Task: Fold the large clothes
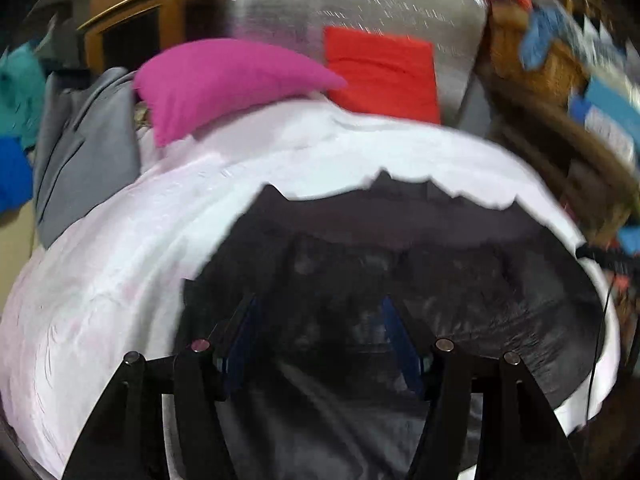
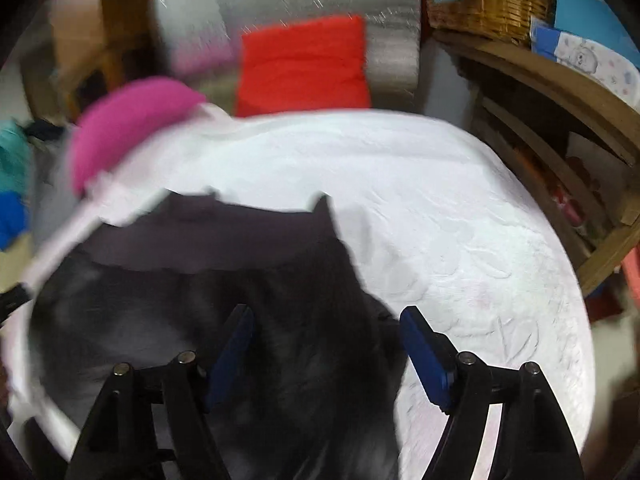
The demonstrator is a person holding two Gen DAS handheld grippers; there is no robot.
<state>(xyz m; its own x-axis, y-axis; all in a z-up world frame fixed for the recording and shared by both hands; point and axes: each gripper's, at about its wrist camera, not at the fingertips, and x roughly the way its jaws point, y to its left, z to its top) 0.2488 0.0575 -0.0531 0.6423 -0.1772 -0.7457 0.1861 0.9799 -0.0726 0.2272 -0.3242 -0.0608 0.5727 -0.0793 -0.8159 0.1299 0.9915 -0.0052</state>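
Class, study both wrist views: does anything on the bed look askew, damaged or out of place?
Nothing damaged or spilled. The dark garment on the white bedspread lies rumpled, its far edge uneven. Blur hides finer detail.

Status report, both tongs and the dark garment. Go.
Left tongs open over dark garment. Right tongs open, straddling its edge. Garment spread on white bedcover. Pink pillow beyond, not blocking.

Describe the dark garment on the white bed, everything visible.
The dark garment is grey-black, soft and slightly fuzzy-looking, spread fairly flat on the white bedcover. Its far edge shows a smoother, plainer band with pointed corners sticking up. Motion blur hides finer detail. The left tool and right tool both hover open over its near part; contact cannot be confirmed.
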